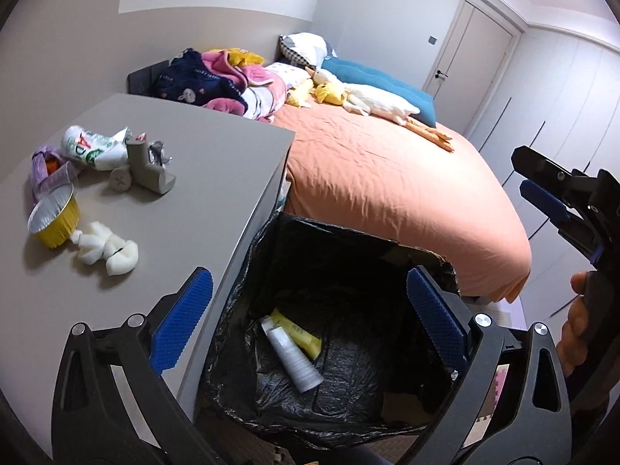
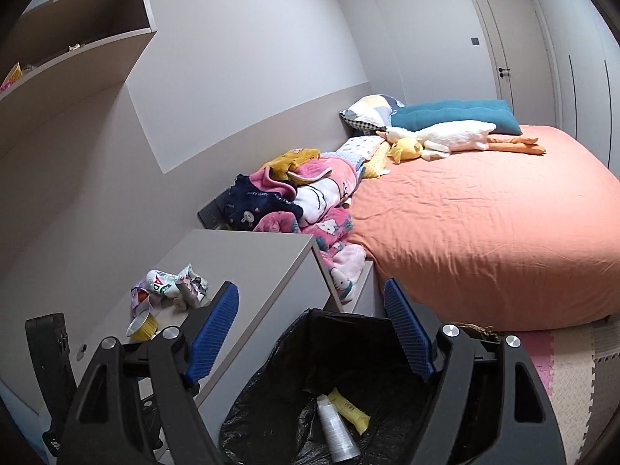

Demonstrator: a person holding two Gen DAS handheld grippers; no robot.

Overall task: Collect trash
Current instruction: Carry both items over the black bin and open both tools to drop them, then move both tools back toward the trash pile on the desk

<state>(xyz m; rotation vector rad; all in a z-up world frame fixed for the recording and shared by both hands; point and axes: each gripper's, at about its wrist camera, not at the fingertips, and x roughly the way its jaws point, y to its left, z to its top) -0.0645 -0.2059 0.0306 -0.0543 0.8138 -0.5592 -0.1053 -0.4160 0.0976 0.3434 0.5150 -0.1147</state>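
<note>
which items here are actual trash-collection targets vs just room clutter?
Job:
- bin with black liner, beside the table
- white tube and yellow tube, already in the bin
- on the table: crushed can, yellow foil cup, white foam scraps, purple wrapper

Lying about:
- blankets
- plush goose, yellow plush
- pillows

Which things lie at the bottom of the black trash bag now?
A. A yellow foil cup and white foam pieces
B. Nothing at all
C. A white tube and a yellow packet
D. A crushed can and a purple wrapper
C: the white tube lies beside the yellow packet inside the black trash bag, while the foil cup and the foam pieces are on the table.
</note>
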